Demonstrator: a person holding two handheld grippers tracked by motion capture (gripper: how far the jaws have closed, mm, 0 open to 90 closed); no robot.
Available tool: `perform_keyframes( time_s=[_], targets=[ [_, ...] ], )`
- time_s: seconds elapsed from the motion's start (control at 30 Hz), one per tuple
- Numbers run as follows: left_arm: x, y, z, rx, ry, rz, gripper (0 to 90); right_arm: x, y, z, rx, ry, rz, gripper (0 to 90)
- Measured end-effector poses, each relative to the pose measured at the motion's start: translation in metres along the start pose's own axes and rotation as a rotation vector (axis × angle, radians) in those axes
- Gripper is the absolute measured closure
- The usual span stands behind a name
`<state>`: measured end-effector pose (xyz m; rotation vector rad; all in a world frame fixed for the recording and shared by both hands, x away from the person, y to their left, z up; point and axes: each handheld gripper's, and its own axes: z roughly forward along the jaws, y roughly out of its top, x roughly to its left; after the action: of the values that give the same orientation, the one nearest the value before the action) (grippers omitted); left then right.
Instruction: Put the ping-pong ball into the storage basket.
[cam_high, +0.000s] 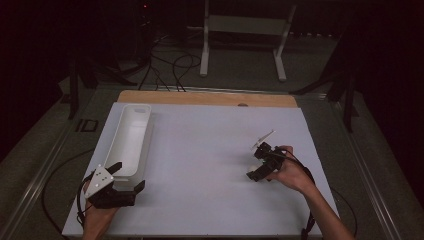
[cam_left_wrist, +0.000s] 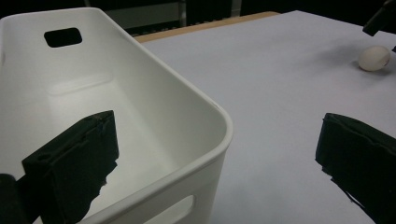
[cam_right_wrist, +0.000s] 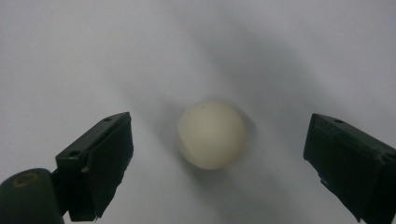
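Note:
A small cream-white ball (cam_right_wrist: 211, 134) lies on the white tabletop (cam_high: 200, 160), between the two wide-apart jaws of my right gripper (cam_right_wrist: 219, 161) and touching neither. That gripper (cam_high: 254, 163) is open at the table's right side. The left gripper view shows the same ball (cam_left_wrist: 374, 58) far off. A long white plastic bin (cam_high: 127, 137) with a handle slot stands along the left side and holds nothing. My left gripper (cam_high: 129, 176) is open and straddles the bin's near corner (cam_left_wrist: 219, 140), with one jaw inside the bin and the other outside over the table.
A wooden strip (cam_high: 200, 97) runs along the table's far edge. Beyond it on the dark floor are a white metal stand (cam_high: 245, 30) and loose cables (cam_high: 170, 67). Bare tabletop lies between bin and ball.

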<state>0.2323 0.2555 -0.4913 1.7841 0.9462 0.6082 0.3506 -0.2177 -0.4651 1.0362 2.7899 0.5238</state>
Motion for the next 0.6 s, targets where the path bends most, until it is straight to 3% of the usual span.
perform_keyframes(
  time_s=[0.6],
  targets=[
    [0.0, 0.0, 0.0002, 0.0, 0.001, 0.0, 0.0, 0.0023, 0.0046, 0.0098, 0.062, 0.008, -0.012, 11.4]
  ],
)
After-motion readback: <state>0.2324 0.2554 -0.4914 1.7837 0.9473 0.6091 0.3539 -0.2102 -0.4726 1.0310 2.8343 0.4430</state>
